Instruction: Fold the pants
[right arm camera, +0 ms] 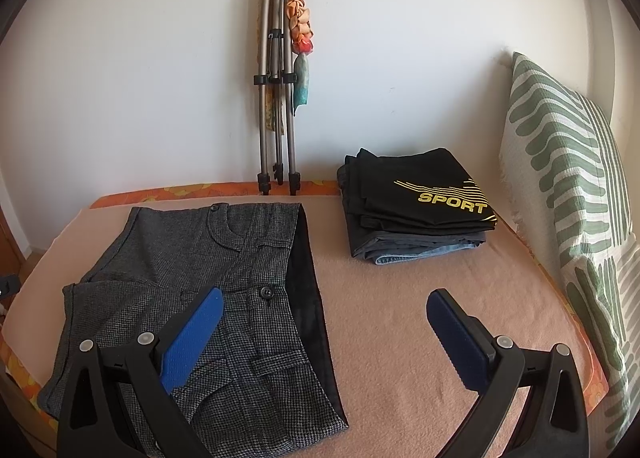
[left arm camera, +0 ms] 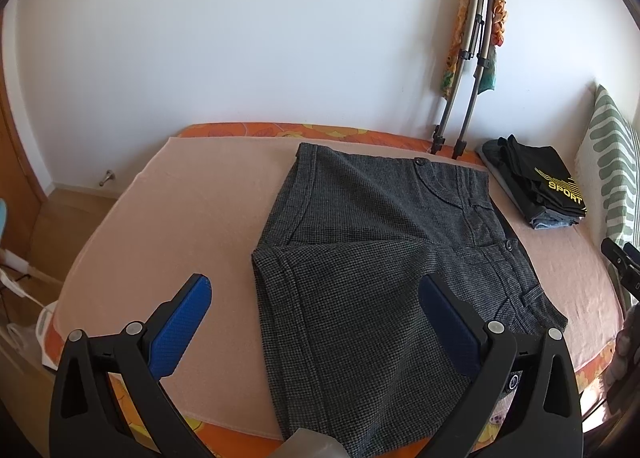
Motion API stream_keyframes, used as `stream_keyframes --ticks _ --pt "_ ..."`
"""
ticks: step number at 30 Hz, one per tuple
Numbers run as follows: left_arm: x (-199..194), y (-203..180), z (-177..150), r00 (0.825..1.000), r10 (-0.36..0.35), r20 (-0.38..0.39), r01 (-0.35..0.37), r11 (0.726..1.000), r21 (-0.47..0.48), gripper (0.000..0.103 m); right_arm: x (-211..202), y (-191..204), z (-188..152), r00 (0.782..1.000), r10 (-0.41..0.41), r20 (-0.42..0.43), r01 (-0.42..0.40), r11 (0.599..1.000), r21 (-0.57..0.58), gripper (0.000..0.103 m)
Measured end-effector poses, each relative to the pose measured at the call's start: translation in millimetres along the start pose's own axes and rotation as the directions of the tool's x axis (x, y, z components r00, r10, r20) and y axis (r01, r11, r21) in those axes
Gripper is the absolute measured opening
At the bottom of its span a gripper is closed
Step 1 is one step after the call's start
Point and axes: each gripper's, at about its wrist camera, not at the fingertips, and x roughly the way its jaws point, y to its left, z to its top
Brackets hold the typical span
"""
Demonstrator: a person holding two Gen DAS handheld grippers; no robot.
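Grey checked short pants (left arm camera: 360,258) lie flat on the pink blanket (left arm camera: 180,218) of a bed, with the near leg folded over at an angle. They also show in the right wrist view (right arm camera: 192,278), waistband to the right. My left gripper (left arm camera: 316,290) is open and empty, hovering over the pants' near left part. My right gripper (right arm camera: 324,306) is open and empty, hovering over the waistband edge and the bare blanket (right arm camera: 420,278) beside it.
A stack of folded clothes topped by a black "SPORT" garment (right arm camera: 416,198) lies at the back right. A green-striped pillow (right arm camera: 568,194) stands at the right. A folded tripod (right arm camera: 276,98) leans on the wall behind. The bed's orange edge (left arm camera: 120,386) is near me.
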Motion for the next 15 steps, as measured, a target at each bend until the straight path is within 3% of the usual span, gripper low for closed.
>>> stream_keyframes --ticks 15 --pt "-0.1 2.1 -1.1 1.0 -0.001 0.0 0.001 1.0 -0.005 0.103 0.8 -0.8 0.4 1.0 0.0 -0.011 0.0 1.0 0.002 0.103"
